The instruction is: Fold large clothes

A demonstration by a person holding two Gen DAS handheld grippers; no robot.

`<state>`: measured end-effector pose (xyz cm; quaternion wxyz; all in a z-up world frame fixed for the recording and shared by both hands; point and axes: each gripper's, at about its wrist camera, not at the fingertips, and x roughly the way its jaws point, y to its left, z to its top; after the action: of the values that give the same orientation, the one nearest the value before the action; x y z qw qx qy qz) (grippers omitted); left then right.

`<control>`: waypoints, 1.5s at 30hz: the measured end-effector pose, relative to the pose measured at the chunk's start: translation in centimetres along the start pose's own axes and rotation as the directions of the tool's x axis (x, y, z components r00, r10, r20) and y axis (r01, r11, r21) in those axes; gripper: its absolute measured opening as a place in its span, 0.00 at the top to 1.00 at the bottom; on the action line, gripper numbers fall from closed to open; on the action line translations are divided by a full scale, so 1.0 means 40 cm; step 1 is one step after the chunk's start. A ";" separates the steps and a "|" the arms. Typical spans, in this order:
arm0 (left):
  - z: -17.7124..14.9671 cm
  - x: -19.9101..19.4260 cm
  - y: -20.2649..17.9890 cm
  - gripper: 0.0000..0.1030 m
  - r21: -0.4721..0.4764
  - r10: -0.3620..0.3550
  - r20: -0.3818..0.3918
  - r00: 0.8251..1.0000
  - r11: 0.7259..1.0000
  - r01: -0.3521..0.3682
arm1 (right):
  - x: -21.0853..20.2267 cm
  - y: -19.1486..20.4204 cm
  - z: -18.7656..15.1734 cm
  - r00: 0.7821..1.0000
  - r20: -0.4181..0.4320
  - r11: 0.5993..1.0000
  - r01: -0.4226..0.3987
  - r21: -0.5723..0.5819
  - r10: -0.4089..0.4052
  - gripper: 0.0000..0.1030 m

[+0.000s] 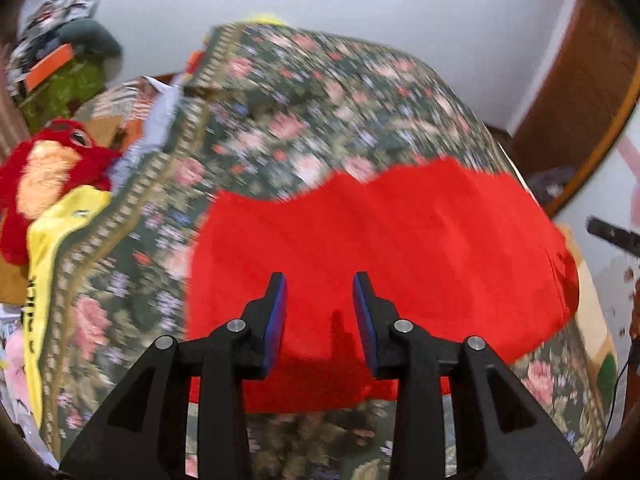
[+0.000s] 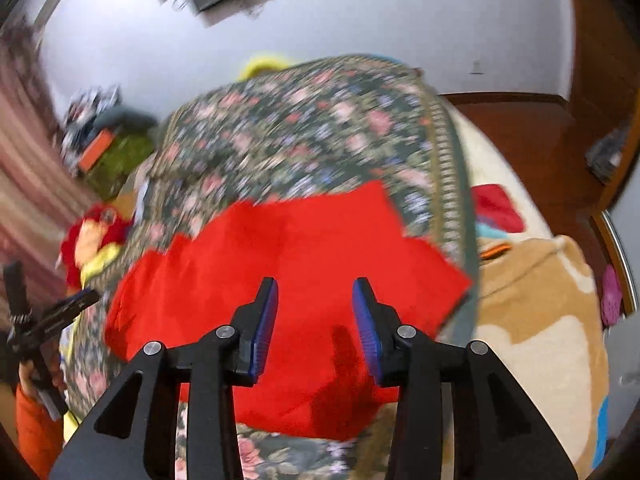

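The red cloth (image 1: pixel 380 248) lies spread on the flowery bed cover (image 1: pixel 288 112), near the front edge of the bed, and it looks partly folded already, with a wavy far edge and a doubled strip along the near side. The left gripper (image 1: pixel 320 296) hangs over the near part of the red cloth with its blue pads (image 1: pixel 276 320) apart and nothing between them. The right gripper (image 2: pixel 316 300) is the same, held above the red cloth with its pads apart and empty. So both tools have let go, and I think the next job is to pick new spots for another fold. To do it well, each tool should come down on a corner or edge of the red cloth, pinch only the red cloth and not the bed cover under it, and both should lift together so the fold comes out straight. To the left of the red cloth sit a red soft toy (image 1: pixel 44 176) and a yellow cloth (image 1: pixel 52 240), well away from it. To its right lies a tan blanket (image 2: pixel 536 312), close to the corner there, so a wide swing could drag it. The pictures are blurry, so small wrinkles are hard to see
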<state>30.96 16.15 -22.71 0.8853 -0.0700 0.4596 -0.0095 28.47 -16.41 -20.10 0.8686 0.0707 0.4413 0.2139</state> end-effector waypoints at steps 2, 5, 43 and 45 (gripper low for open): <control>-0.014 0.028 -0.042 0.68 0.029 -0.022 -0.028 0.999 0.999 0.023 | 0.038 0.053 -0.017 0.999 -0.036 0.998 -0.016 -0.061 0.014 0.64; -0.026 0.061 -0.096 0.66 0.060 -0.061 -0.058 0.996 0.996 0.065 | 0.083 0.105 -0.035 0.997 -0.076 0.991 -0.030 -0.127 0.020 0.58; -0.194 -0.038 0.215 0.31 -0.230 0.234 -0.035 0.972 0.944 -0.235 | -0.025 -0.147 -0.131 0.961 -0.113 0.964 0.258 0.057 -0.251 0.24; -0.196 -0.062 0.223 0.31 -0.239 0.223 -0.025 0.975 0.945 -0.222 | -0.039 -0.109 -0.113 0.966 -0.075 0.968 0.250 0.022 -0.248 0.24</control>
<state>22.70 24.28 -26.35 0.8663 -0.1246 0.4611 0.1462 25.39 -21.30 -23.02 0.8710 0.0206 0.4809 0.0986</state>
